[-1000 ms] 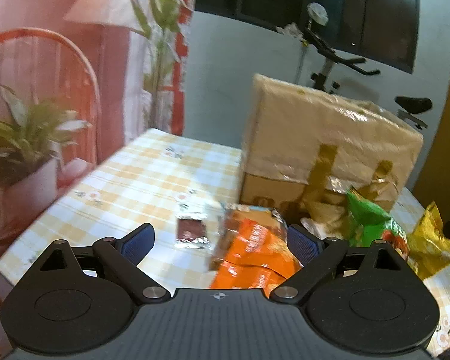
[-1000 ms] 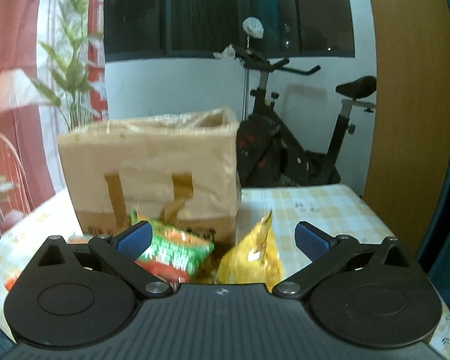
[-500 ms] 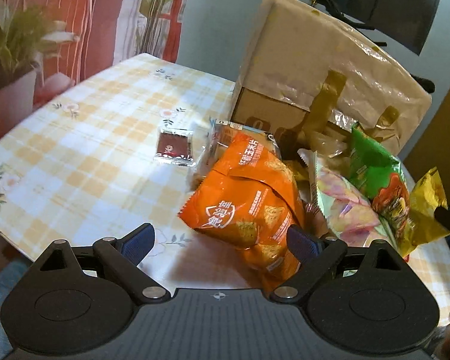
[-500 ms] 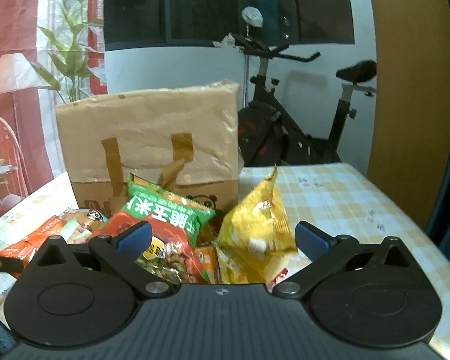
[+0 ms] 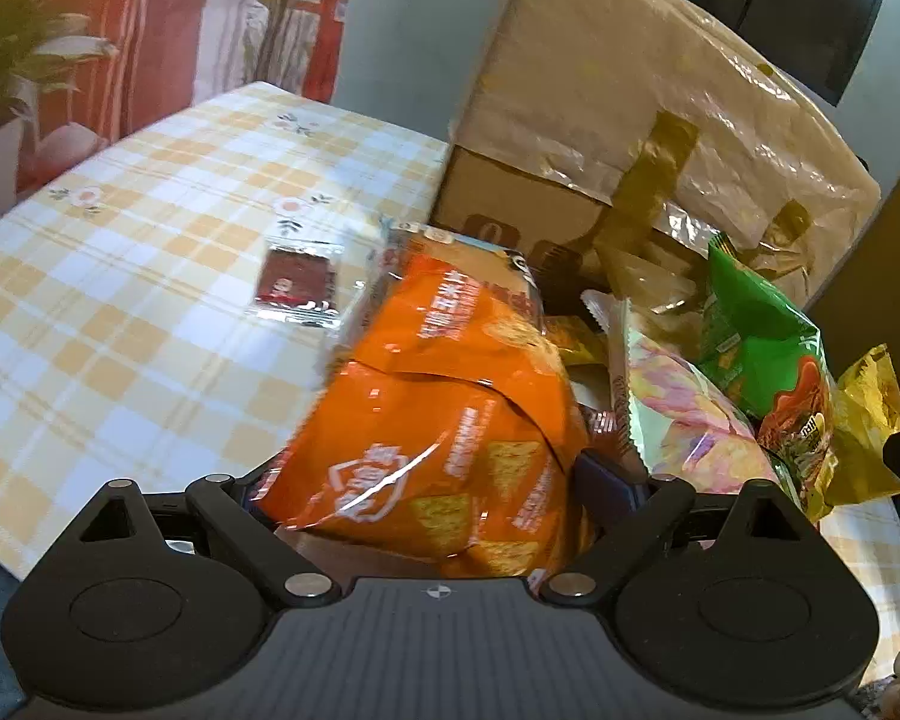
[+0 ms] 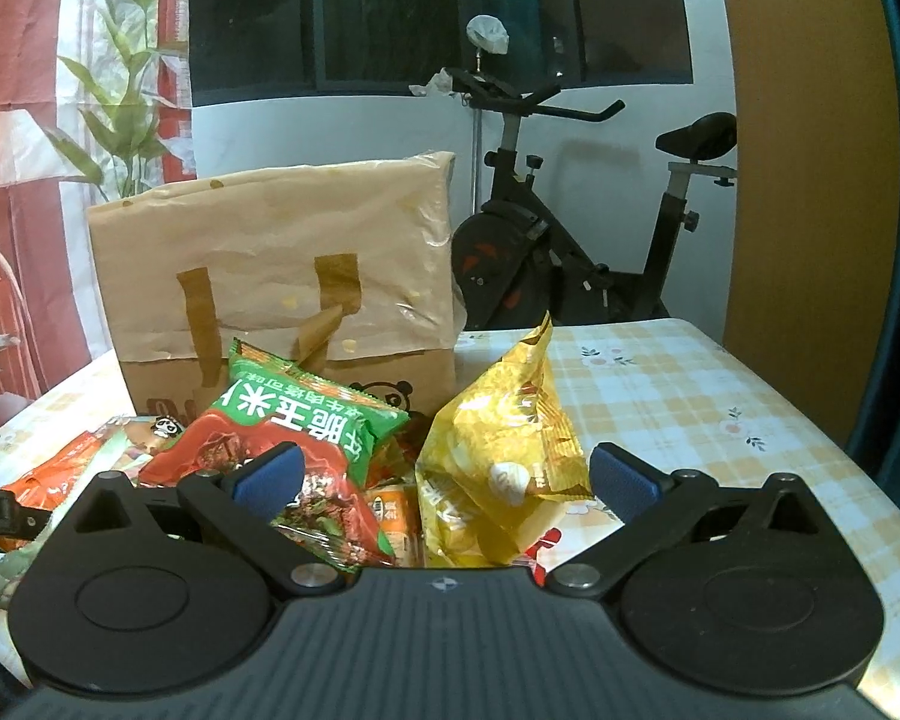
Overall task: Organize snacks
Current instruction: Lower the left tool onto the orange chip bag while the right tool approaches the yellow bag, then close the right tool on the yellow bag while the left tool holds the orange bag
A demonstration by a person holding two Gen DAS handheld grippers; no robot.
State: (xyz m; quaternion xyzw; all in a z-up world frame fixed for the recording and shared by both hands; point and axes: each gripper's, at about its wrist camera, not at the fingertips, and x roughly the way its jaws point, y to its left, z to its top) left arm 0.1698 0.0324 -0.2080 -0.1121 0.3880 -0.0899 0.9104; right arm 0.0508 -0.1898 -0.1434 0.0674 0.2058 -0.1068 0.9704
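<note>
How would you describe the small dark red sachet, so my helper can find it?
Start at the tall brown paper bag on the yellow checked tablecloth. Left of the snack pile lies a small flat dark red sachet with clear edges, alone, touching no other packet.

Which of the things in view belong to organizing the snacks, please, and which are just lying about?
Part of the job:
- orange snack bag
- green snack bag
- yellow snack bag
- pink snack bag
- small dark red packet
- brown paper bag

Just lying about:
- exercise bike
- checked tablecloth

Black claw (image 6: 444,471); blue fingertips (image 6: 268,474); silver screws.
</note>
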